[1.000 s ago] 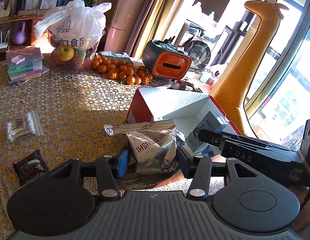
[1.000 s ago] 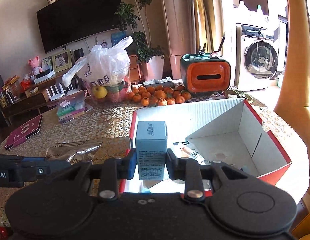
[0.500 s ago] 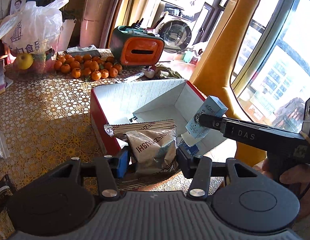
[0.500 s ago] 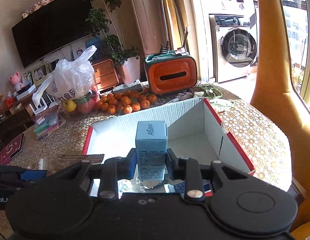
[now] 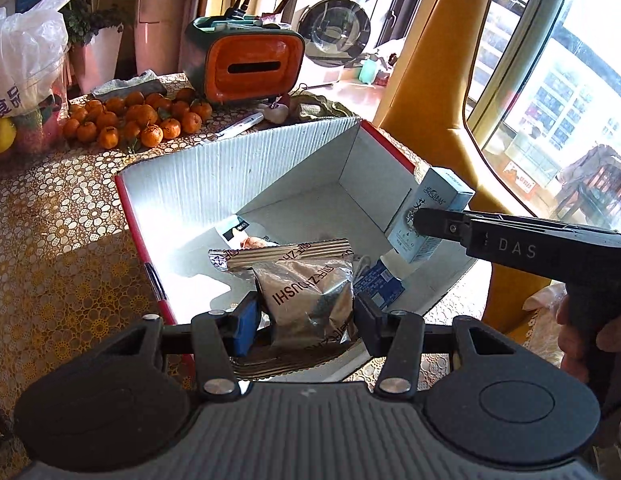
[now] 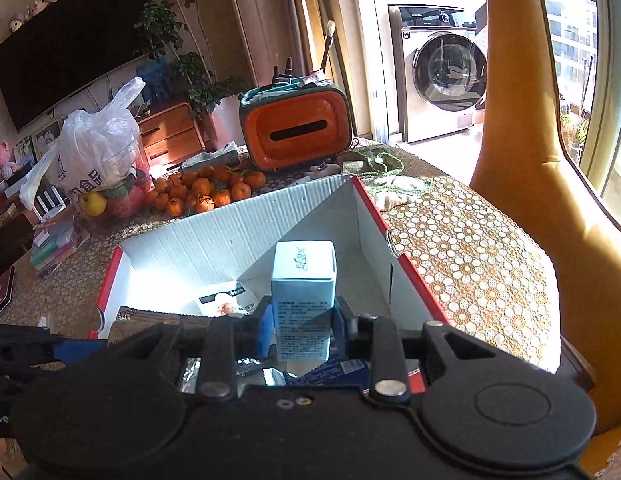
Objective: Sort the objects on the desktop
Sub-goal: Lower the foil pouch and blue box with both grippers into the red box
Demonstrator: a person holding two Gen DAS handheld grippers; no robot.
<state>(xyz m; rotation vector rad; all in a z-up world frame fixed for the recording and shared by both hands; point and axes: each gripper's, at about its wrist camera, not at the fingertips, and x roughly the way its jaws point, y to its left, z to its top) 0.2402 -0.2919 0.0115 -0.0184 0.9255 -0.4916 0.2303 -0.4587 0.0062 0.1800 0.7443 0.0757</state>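
Cardboard box (image 5: 230,184) already holds a few packets; my left gripper (image 5: 302,312) pinches the silver pouch (image 5: 306,288), right gripper (image 6: 300,326) clamps the blue carton (image 6: 302,280) (both over it, unreleased).

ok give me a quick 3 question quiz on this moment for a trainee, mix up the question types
1. True or false: the left tongs are shut on the silver foil packet.
2. Multiple choice: what do the right tongs hold? A) a tangerine B) a light blue carton C) a pack of cotton swabs
3. Short answer: both held items hang over which container?

Key:
1. True. Both pads press the packet's sides.
2. B. The light blue carton stands upright between the pads.
3. The open white cardboard box with red edges, which already has a few small items on its floor.
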